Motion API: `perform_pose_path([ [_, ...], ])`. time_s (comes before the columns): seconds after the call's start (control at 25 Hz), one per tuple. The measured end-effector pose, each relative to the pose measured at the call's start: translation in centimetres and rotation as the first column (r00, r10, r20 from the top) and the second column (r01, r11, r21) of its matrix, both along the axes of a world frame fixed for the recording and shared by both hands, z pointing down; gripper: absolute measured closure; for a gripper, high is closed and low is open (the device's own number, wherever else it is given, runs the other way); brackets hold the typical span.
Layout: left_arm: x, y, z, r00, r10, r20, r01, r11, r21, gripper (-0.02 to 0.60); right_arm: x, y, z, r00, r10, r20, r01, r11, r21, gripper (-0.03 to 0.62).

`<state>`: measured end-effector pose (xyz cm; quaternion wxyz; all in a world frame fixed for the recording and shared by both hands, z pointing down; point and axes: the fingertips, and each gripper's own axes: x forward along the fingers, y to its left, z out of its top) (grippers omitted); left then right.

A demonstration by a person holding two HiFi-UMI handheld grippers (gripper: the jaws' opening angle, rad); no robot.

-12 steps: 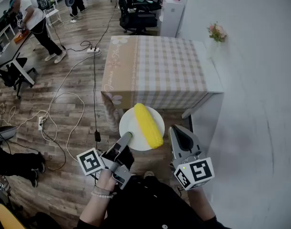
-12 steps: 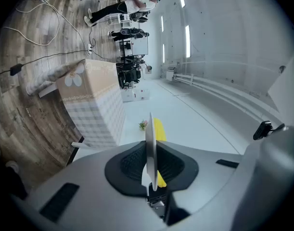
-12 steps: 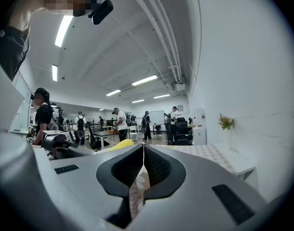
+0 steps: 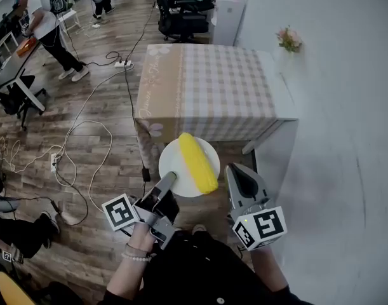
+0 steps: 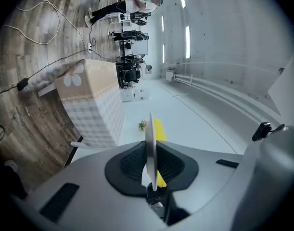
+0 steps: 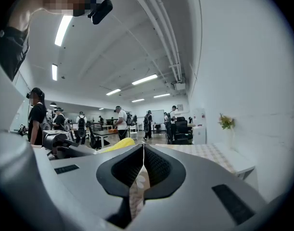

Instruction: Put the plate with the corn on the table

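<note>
Plate (image 4: 174,159) with corn (image 4: 199,162) sits clamped by its rim in the left tongs (image 4: 169,179), right tongs (image 4: 235,170) clenched empty alongside.

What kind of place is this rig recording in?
Looks like an open office or lab workspace, not a home: office chairs, cables trailing over the wood floor, and a person at a desk.
</note>
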<state>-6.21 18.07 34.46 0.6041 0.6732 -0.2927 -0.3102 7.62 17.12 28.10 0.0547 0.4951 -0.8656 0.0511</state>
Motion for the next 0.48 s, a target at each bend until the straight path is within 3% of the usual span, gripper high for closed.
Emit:
perform_pose_path([
  [0.2, -0.1, 0.1, 0.2, 1.000, -0.002, -0.004, 0.002, 1.000, -0.004, 0.538, -0.4, -0.1, 1.0, 1.000, -0.007, -0.008, 0.007, 0.999, -0.033, 0.551],
  [0.48, -0.5, 0.4, -0.2, 1.000, 0.011, 0.000, -0.011, 1.000, 0.007, 0.538, -1.1, -0.8, 2.2, 0.986, -0.005, 0.167, 0.034, 0.985, -0.171, 0.549],
])
